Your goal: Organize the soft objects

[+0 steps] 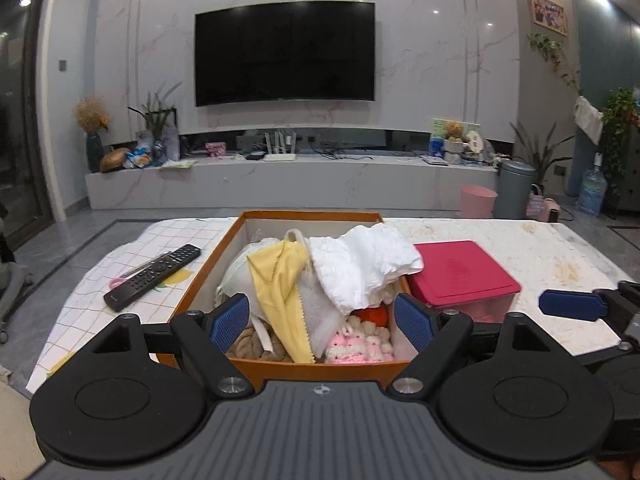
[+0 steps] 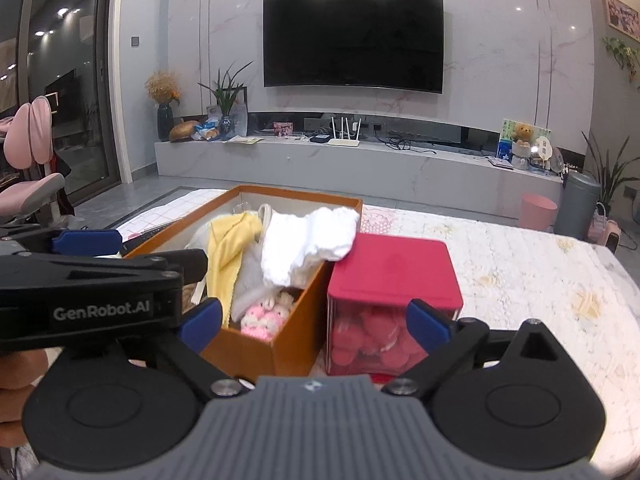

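Both hand-held grippers, left (image 1: pixel 322 322) and right (image 2: pixel 316 320), are open and empty. The cloths (image 1: pixel 360 268) lie in the box (image 1: pixel 208 276) ahead; pinch one loose fold only.

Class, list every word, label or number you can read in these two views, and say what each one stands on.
"GenRobot.AI": white lettering on the side of the left gripper.
Remote control: button markings too small to read.
Framed picture and cards on the TV bench: too blurred to read.

Orange box (image 1: pixel 280 368) on the desk, heaped with soft things — yellow cloth (image 1: pixel 280 280), white cloth (image 1: pixel 360 268), pink knit (image 1: pixel 352 346).
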`<state>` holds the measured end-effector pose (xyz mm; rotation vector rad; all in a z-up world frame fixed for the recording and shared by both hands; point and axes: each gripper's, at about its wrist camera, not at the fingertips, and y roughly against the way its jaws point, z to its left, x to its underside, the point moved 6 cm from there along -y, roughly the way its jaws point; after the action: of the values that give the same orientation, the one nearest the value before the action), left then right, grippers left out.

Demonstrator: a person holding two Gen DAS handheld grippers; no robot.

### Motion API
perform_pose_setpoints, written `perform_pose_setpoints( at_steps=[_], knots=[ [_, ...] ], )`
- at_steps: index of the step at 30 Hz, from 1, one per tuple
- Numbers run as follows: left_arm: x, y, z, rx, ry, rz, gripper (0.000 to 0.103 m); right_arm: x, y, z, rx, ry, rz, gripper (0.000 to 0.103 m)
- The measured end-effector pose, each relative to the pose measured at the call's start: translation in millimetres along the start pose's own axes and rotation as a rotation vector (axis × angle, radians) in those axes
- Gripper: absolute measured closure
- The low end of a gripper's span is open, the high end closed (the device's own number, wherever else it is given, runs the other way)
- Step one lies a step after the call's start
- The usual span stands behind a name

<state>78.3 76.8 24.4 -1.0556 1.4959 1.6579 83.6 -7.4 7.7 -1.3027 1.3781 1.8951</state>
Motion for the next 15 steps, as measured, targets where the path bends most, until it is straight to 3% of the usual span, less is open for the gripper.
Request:
perform_pose_setpoints(
  at_steps=[4,15],
  knots=[
    [7.3,-3.5,-0.7,0.003,0.03,0.013,0.007,10.4,-3.7,-5.5,-0.017,-0.003,-0.009,0.006],
    [12.7,1.3,-4.6,-0.028,-0.013,0.004,0.007,15.0,-7.2,-11.0,-0.023,-0.001,0.001,0.006]
  ],
)
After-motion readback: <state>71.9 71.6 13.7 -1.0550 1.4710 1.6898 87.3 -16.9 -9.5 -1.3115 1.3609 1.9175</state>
